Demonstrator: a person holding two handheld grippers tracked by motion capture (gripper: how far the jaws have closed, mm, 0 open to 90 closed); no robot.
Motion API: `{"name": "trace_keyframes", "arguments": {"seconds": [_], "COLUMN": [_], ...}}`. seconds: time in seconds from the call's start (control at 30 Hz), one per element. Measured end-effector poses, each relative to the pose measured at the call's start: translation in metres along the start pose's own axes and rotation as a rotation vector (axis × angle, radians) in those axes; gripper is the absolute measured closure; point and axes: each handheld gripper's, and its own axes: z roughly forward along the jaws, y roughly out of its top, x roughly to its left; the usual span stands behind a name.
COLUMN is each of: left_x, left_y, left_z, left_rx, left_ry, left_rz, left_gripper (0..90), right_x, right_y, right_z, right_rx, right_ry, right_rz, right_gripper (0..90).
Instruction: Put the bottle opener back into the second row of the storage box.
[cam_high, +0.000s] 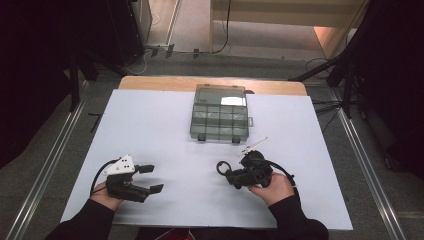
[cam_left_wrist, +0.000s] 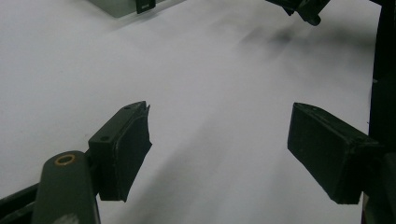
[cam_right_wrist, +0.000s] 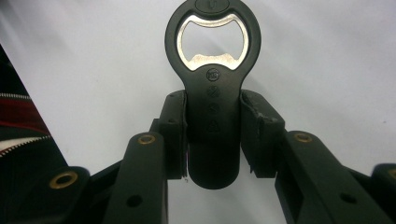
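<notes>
A black bottle opener (cam_right_wrist: 213, 88) with a metal-lined ring head is clamped by its handle between the pads of my right gripper (cam_right_wrist: 213, 133), which is shut on it. In the high view the right gripper (cam_high: 231, 174) is at the front right of the white sheet, with the bottle opener (cam_high: 223, 168) pointing left out of it. My left gripper (cam_high: 151, 179) rests at the front left, held by a hand, its jaws wide apart. Nothing lies between them in the left gripper view, where the left gripper (cam_left_wrist: 219, 149) looks across bare white surface.
A clear plastic compartment box (cam_high: 220, 114), lid closed, stands at the back middle of the white sheet (cam_high: 150, 125). A thin white stick-like item (cam_high: 255, 145) lies just beyond my right gripper. The table edges drop to floor rails on both sides.
</notes>
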Motion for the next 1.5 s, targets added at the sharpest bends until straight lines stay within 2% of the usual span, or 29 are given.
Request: {"name": "trace_keyframes", "arguments": {"seconds": [0.6, 1.5], "left_x": [0.001, 0.001], "left_y": [0.000, 0.000], "left_z": [0.000, 0.000], "left_rx": [0.001, -0.003], "left_ry": [0.000, 0.006], "left_rz": [-0.003, -0.006], "left_gripper": [21.1, 21.1], "right_x": [-0.019, -0.035], "right_y": [0.013, 0.042], "right_z": [-0.008, -0.018], "right_rx": [-0.087, -0.124], "right_ry": [-0.002, -0.019], "right_rz": [0.003, -0.014], "right_gripper": [65.9, 65.8]}}
